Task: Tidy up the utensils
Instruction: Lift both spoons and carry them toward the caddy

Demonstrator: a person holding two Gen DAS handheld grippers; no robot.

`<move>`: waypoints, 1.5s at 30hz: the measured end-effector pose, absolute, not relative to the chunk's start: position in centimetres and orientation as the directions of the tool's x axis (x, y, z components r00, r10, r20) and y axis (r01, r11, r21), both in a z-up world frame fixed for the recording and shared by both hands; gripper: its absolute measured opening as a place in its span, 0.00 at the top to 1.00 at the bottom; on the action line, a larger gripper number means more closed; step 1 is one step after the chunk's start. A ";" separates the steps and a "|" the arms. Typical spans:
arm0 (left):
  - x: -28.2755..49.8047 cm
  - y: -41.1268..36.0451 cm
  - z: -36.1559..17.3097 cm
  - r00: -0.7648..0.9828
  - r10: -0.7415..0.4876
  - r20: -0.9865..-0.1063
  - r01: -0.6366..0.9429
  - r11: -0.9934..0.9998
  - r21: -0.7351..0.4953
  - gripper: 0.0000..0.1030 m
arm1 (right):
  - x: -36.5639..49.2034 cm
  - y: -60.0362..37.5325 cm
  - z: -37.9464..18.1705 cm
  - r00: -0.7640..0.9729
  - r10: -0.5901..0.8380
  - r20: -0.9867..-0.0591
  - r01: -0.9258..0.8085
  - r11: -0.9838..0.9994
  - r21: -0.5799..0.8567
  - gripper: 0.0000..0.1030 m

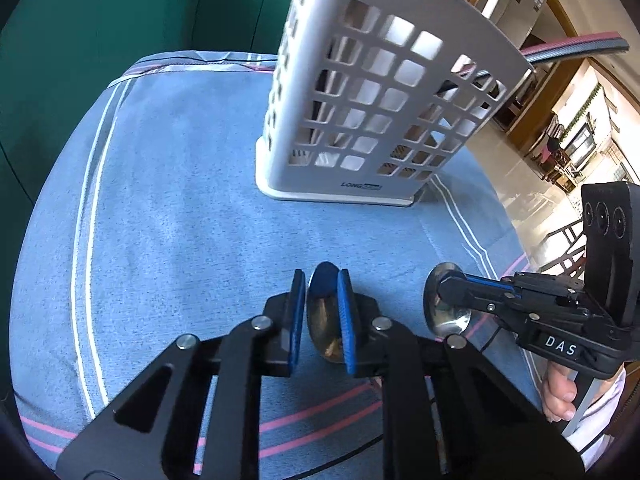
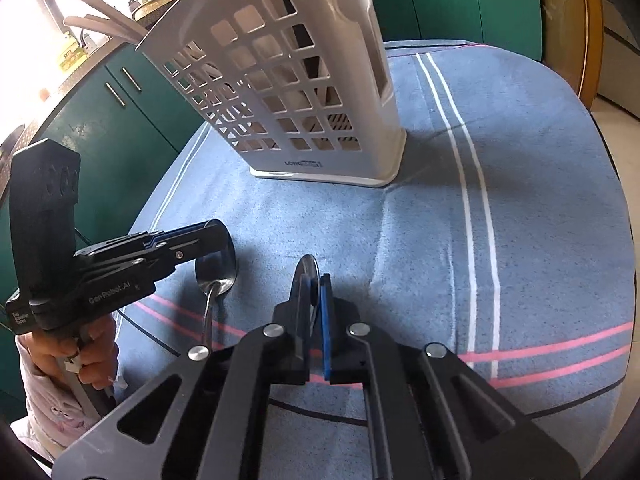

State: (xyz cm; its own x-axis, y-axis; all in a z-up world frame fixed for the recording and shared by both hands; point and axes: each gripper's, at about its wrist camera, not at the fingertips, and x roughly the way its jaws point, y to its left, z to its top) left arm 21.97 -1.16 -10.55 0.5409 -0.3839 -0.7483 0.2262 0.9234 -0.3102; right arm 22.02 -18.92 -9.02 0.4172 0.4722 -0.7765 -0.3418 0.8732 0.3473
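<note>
A white perforated utensil holder [image 1: 360,120] stands upright on a blue striped cloth; it also shows in the right wrist view [image 2: 304,92]. My left gripper [image 1: 323,280] is shut on the bowl of a metal spoon [image 1: 325,320]; in the right wrist view this gripper [image 2: 218,236] holds that spoon [image 2: 216,276] with its handle hanging down. My right gripper [image 2: 314,280] is shut on the bowl of a second metal spoon [image 2: 307,270]; in the left wrist view this gripper [image 1: 442,292] holds that spoon [image 1: 446,320]. Both spoons hang a little above the cloth, in front of the holder.
The blue cloth [image 1: 168,220] with white and pink stripes covers a round table. Green cabinets [image 1: 100,8] stand behind it. A pink and blue handle [image 1: 576,44] sticks out of the holder's top. A bright room lies to the right in the left wrist view.
</note>
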 end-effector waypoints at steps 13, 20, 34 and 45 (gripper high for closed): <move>21.6 -1.9 -10.3 0.544 -0.377 -0.749 0.236 0.926 -0.294 0.73 | 21.4 -20.6 -9.2 0.422 0.456 -0.783 -0.317 0.884 0.344 0.85; 21.7 -3.1 -10.1 0.541 -0.366 -0.757 0.251 0.930 -0.269 0.73 | 21.5 -20.8 -9.2 0.418 0.466 -0.780 -0.321 0.879 0.353 0.80; 19.5 -3.0 -7.2 0.645 -0.299 -0.703 0.255 0.952 -0.171 0.99 | 19.8 -20.3 -6.6 0.500 0.411 -0.762 -0.343 0.902 0.262 0.97; 16.4 -2.5 -2.7 0.786 -0.178 -0.592 0.204 0.979 -0.022 0.99 | 17.8 -20.7 -2.6 0.657 0.276 -0.701 -0.302 0.949 0.091 0.99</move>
